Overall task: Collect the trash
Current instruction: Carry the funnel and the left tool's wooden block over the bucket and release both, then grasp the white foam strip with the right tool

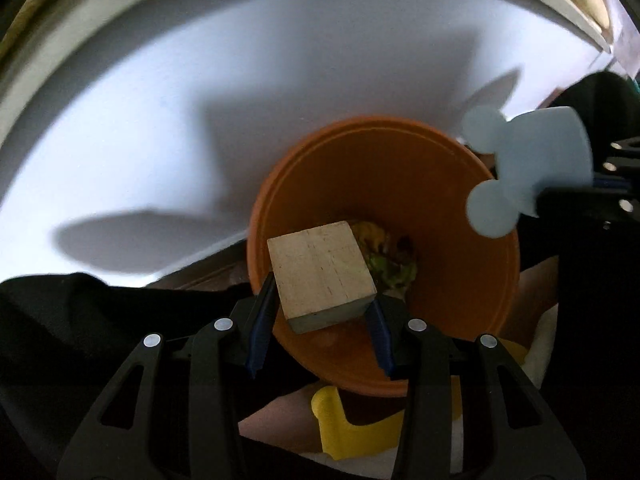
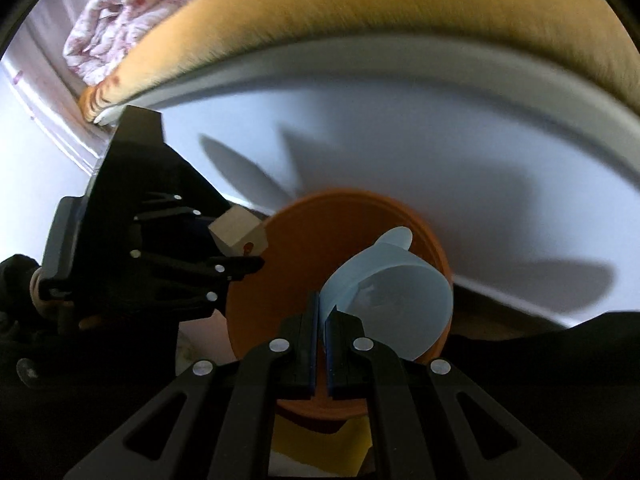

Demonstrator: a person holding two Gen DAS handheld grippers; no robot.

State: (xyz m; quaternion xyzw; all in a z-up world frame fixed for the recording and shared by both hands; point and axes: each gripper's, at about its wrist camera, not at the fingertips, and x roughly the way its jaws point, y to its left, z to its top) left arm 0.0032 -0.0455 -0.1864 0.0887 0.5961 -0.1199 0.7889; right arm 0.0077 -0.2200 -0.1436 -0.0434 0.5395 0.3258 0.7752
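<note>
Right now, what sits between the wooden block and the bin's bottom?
In the left wrist view, green-yellow scraps lie beneath the wooden block inside the orange bin.

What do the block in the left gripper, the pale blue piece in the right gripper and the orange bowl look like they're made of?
Block: looks like unfinished pale wood, with visible grain lines and a matte face.
Pale blue piece: probably thin flexible plastic or silicone; it curls and looks slightly translucent.
Orange bowl: likely smooth moulded plastic, though glazed ceramic cannot be ruled out.
</note>
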